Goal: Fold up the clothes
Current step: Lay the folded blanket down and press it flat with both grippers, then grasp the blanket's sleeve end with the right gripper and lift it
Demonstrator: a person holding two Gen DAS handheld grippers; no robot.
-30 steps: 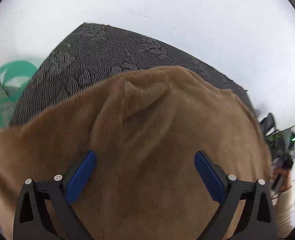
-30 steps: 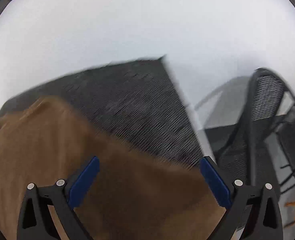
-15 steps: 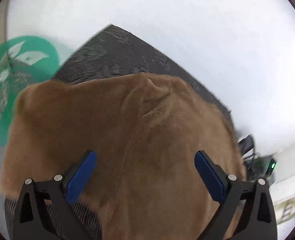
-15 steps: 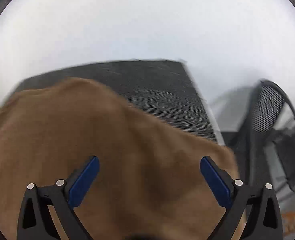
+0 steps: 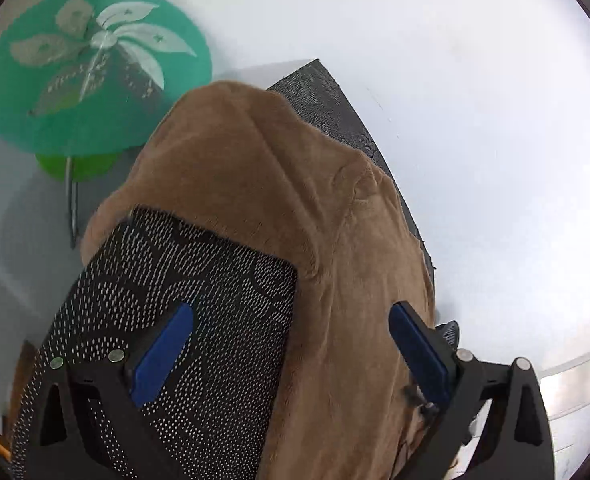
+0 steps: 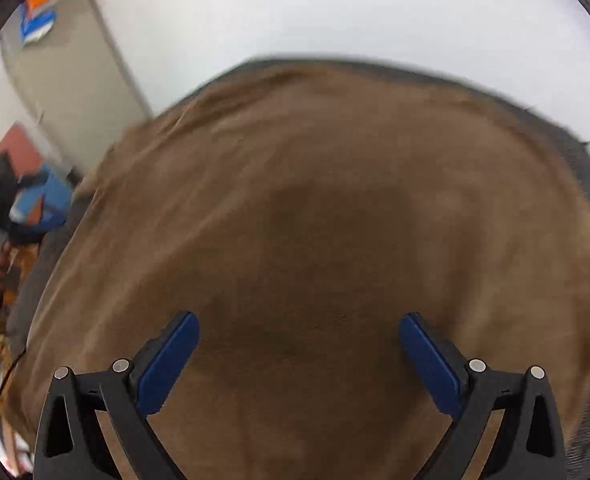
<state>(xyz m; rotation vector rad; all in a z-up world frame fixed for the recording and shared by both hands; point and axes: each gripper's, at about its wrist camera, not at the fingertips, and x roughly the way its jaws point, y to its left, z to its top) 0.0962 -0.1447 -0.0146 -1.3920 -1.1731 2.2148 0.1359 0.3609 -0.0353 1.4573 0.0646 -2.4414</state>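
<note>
- Left wrist view: my left gripper (image 5: 291, 354) is spread wide and holds nothing, above the soft brown fleece garment (image 5: 295, 200) that lies on the dark patterned woven mat (image 5: 199, 320) covering the desk.
- Right wrist view: my right gripper (image 6: 299, 360) is likewise wide apart and empty, with the blurred garment (image 6: 315, 220) filling the space below it.

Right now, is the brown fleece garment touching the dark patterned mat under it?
Touching. In the left wrist view the brown fleece garment lies draped directly over the dark patterned mat, its edge resting on the weave with no gap.
</note>
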